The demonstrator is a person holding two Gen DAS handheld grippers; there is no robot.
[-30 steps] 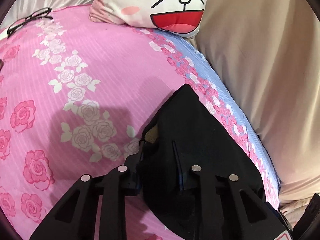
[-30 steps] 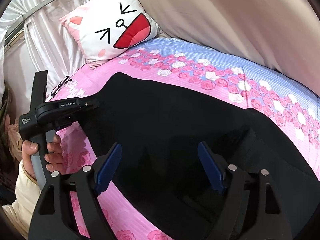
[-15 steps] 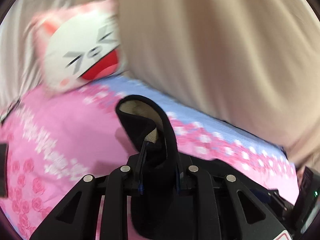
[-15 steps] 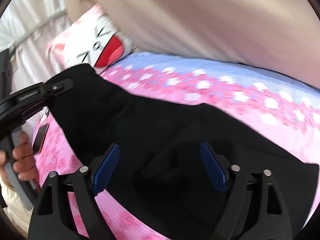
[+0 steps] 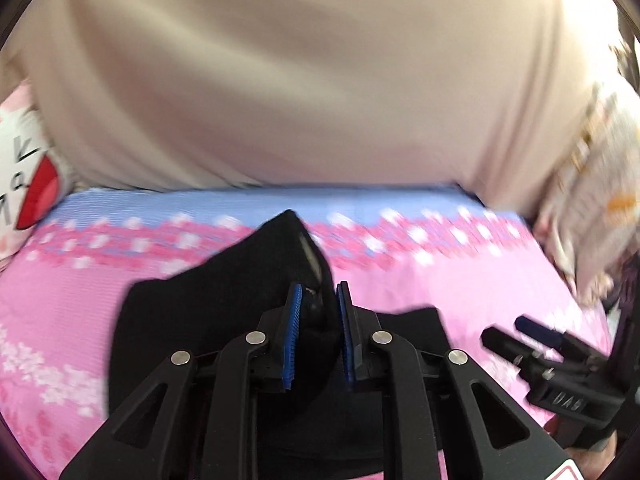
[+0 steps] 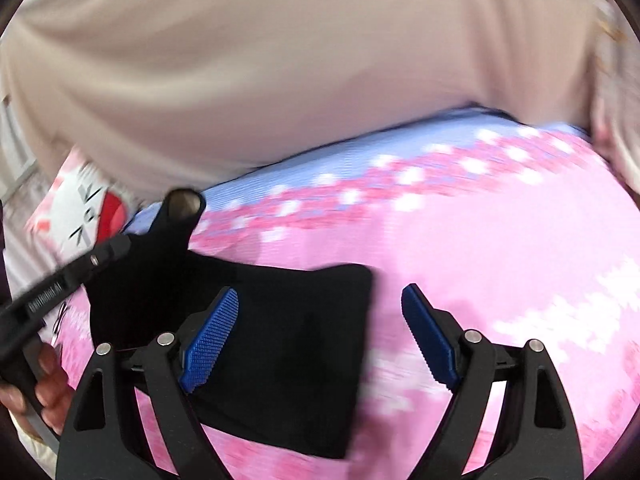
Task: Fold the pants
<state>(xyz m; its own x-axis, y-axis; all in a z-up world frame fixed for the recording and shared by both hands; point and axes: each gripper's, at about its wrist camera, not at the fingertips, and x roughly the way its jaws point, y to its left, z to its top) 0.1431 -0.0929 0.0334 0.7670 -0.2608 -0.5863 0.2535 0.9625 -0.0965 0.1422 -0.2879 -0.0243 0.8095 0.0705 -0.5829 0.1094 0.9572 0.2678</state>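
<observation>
The left claw (image 5: 316, 300) is clamped tight on a bunched ridge of the one pair of black fabric pants (image 5: 192, 320), the cloth rising in a peak just ahead of its two blue ribbed pads (image 5: 294, 332) and draping down to its left onto the bed. The right claw (image 6: 320, 308) stands wide with nothing between its two blue pads (image 6: 210, 340); beneath and between them the folded black pants (image 6: 280, 352) lie flat on the pink rose-printed bedsheet (image 6: 500, 248), their straight edge ending short of the right-hand pad. To the left of the right claw the other claw lifts a cuff of the pants, and fingers (image 6: 48, 384) of the person's hand grip its handle at the frame's lower left. From the left wrist view, the right claw (image 5: 516, 330) shows low on the right, partly cut off by the frame edge. Beyond both claws runs a blue band of the sheet, then one large beige cushion-like backdrop (image 5: 300, 80). One white cartoon-face pillow (image 5: 24, 184) is cropped at the far left. Motion blur smears the sheet's flowers, and a pale patterned thing at the far right cannot be made out.
</observation>
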